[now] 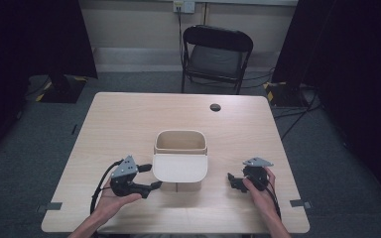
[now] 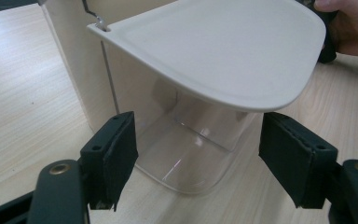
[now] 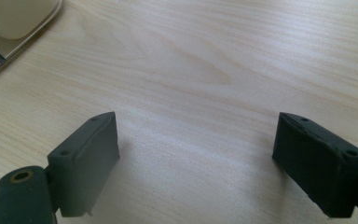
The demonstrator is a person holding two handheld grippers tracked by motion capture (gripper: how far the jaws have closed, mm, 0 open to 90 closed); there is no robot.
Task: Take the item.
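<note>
A cream box [image 1: 181,135] stands in the middle of the wooden table [image 1: 129,119], and its lid [image 1: 180,167] hangs out flat toward the near edge. My left gripper [image 1: 151,177] sits at the lid's left edge. In the left gripper view the lid [image 2: 214,46] spreads above the jaws. My left gripper [image 2: 198,158] is open, with the box's clear lower wall [image 2: 191,140] lying between the pads, which do not touch it. My right gripper [image 1: 232,181] rests right of the box. It stands open [image 3: 196,158] over bare tabletop, a corner of the box [image 3: 14,18] at far left.
A black folding chair [image 1: 217,52] stands behind the table. A round cable hole [image 1: 215,107] sits near the far edge. Dark stands and cables flank both sides on the floor. The hand holding the right gripper [image 2: 349,23] shows beyond the lid.
</note>
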